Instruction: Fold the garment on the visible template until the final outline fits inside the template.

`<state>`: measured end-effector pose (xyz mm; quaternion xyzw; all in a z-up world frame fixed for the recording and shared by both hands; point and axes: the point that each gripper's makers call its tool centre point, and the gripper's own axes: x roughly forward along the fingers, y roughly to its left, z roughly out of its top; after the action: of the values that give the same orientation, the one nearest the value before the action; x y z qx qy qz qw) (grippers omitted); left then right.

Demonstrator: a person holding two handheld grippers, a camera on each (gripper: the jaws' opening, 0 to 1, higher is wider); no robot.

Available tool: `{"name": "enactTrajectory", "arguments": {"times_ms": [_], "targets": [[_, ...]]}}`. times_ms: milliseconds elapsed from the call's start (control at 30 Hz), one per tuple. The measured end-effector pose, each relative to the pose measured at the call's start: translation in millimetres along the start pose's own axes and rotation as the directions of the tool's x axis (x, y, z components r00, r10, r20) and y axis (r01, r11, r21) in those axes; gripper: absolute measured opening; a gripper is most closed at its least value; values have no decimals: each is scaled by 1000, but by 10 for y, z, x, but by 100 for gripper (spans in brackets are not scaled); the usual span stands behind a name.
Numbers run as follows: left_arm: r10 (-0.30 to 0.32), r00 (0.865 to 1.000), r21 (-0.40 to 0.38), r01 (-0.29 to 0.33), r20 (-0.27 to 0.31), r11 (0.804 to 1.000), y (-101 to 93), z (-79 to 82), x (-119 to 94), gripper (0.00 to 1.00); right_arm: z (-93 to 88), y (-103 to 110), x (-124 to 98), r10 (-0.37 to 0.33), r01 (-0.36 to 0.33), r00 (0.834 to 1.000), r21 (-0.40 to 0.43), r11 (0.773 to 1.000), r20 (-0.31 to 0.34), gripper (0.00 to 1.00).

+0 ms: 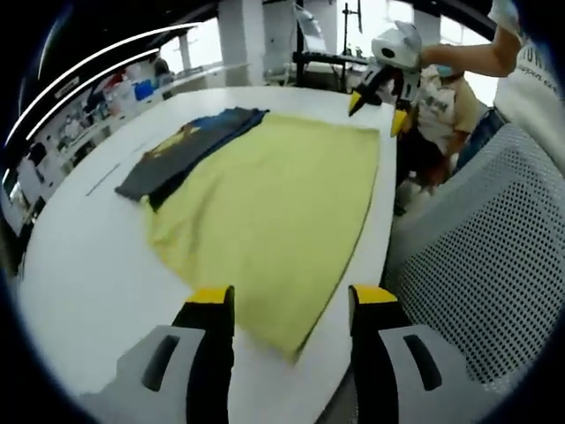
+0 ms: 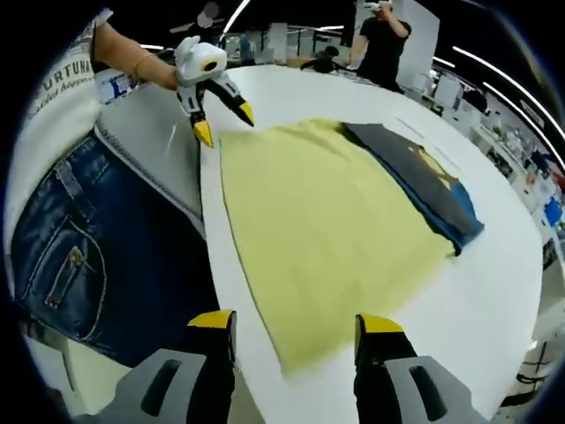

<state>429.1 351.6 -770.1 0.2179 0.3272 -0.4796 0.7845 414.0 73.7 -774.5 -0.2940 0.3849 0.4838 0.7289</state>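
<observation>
The white bench point(image 1: 79, 283) carries the yellow garment point(image 1: 274, 212) spread flat, its long axis running along the bench's near edge between the two grippers. A folded dark garment point(image 1: 181, 150) overlaps its far side. The left gripper point(image 1: 291, 305) and right gripper point(image 2: 296, 331) each hover released over opposite end corners, about equally near.
</observation>
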Motion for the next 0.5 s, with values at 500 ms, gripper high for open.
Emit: {"name": "enactTrajectory", "arguments": {"times_ms": [500], "targets": [[-24,994,105,35,-109,994,-9,-215,10,29,-215,-30,125,18,-34,990,-113,993,-143,25]]}}
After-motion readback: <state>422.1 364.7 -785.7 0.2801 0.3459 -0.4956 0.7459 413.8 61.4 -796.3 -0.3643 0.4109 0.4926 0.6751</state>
